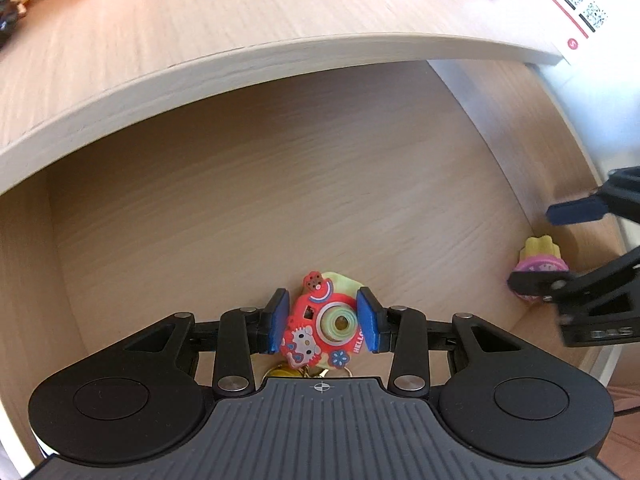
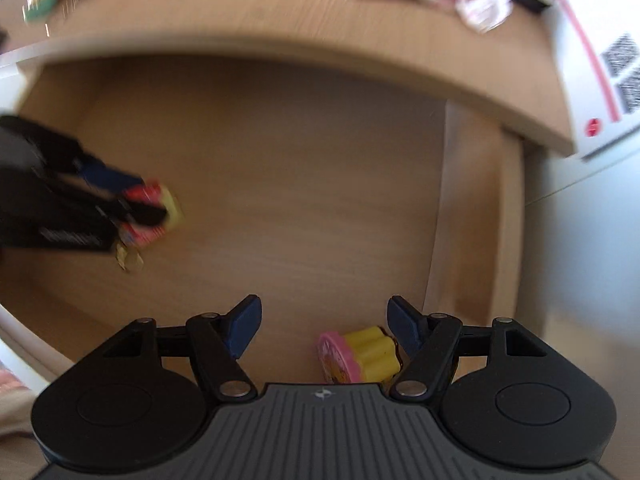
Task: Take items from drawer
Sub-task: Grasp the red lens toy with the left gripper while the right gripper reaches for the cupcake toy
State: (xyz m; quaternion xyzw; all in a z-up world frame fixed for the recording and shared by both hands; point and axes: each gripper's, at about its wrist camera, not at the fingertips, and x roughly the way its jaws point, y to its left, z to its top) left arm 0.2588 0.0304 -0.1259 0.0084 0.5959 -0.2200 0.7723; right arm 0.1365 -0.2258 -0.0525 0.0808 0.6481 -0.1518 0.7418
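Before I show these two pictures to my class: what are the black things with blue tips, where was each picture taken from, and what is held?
They are two hand-held grippers, one in each of a person's hands, each with a camera looking along its two blue-padded fingers. Both pictures look down into an open wooden drawer under a cluttered tabletop.

In the left camera's picture, the left gripper is shut on a red toy camera keychain.

The right camera's picture is blurred. The right gripper is open over a yellow-and-pink fries toy lying in the drawer's right corner, not yet gripped.

Each gripper also shows at the edge of the other's picture.
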